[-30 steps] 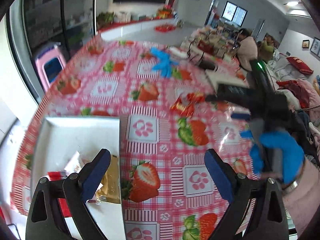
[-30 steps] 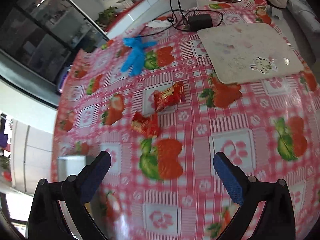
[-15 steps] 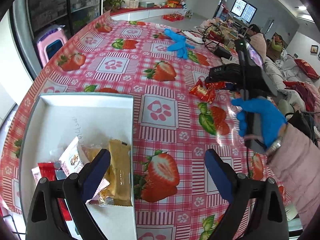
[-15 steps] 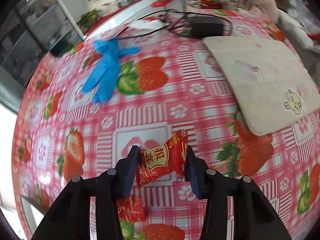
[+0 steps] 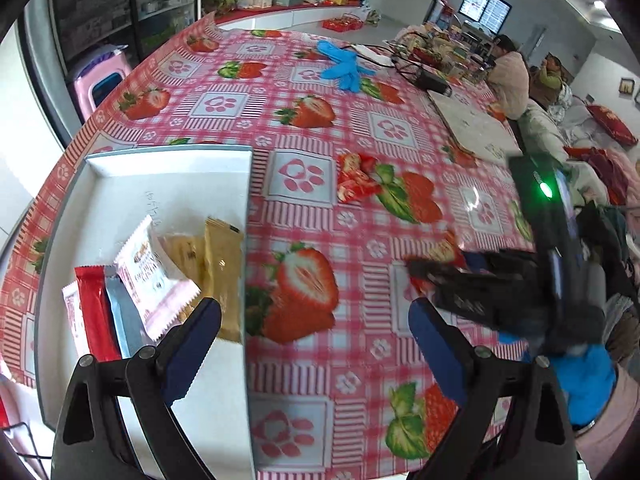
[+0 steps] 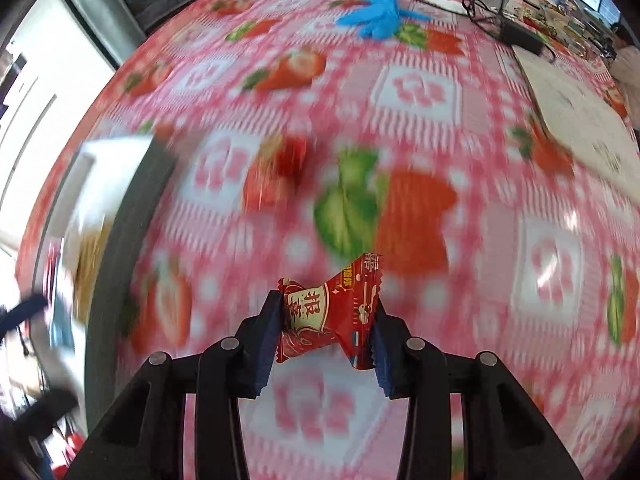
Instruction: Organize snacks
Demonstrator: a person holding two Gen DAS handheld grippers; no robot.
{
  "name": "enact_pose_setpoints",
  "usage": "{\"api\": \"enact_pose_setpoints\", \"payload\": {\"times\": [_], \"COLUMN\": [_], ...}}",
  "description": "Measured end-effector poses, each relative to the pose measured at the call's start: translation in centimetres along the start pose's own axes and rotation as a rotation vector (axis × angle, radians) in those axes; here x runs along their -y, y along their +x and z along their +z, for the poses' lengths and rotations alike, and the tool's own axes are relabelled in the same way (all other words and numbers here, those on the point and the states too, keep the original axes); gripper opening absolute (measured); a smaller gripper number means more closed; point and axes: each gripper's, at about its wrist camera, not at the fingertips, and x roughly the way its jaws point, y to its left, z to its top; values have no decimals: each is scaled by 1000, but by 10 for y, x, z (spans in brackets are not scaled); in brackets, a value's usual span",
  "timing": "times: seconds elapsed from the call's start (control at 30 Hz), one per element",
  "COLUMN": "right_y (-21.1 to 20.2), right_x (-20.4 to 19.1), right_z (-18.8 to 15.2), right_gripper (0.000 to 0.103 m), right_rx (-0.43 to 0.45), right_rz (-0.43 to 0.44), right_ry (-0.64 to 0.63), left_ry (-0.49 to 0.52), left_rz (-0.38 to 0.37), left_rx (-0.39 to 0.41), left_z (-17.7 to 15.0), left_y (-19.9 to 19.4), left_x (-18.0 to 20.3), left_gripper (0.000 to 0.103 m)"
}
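Much of the right wrist view is smeared by blur, so the white tray (image 6: 108, 152) at its left edge is only a pale shape and the packets in it cannot be told apart. The red candy (image 6: 332, 316) is sharp there. It is pinched between the two blue pads of the right gripper (image 6: 326, 320) and is held up above the strawberry tablecloth (image 6: 420, 92).

In the left wrist view the same right gripper (image 5: 436, 268) is dark and blurry, and only a bit of red wrapper can be seen at its tip. A blue-gloved hand (image 5: 584, 380) is seen below it, cut off by the edge. The tray (image 5: 160, 168) is clear here, with a pink-white packet (image 5: 152, 276), a tan packet (image 5: 222, 264) and a red packet (image 5: 94, 312) lying in it. The left gripper (image 5: 316, 332) is spread wide with nothing between its pads, and its left finger is seen over the tray's near end.

A second red candy (image 5: 354, 178) is left on the cloth, well apart from the tray. Blue gloves (image 5: 342, 66) are seen far back.
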Motion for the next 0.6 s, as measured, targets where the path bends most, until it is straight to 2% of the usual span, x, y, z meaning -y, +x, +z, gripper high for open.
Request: {"api": "enact_pose_setpoints", "payload": {"times": [0.1,0.27,0.3,0.37,0.4,0.5,0.6], "right_y": [-15,-37,-40,-43,-42,-41,-36], "right_x": [27,96,105,117,123,123,107], "right_z": [-32,-75,-80,-86,-92,-98,-103], "right_gripper": [42,43,47,77,103,103,103], "right_rx": [16,85,103,123,116,159,153], "right_rz": [-47,-142,-137,-125,-128,-147,-252], "right_ry": [63,258,283,320,346,331,212], "left_ry": [34,67,69,66,61,51,53], "left_rz": [3,22,24,29,25,20,1], "left_rx": [-1,-28,-33,-45,-53,-64,-53], "left_z": [-6,-9,-9,-10,-10,-11,-11], "left_y": [-4,-2,-1,-1,-2,-8,-26], "left_x": [14,34,37,42,44,48,51], "left_gripper": [96,96,96,96,96,96,96]}}
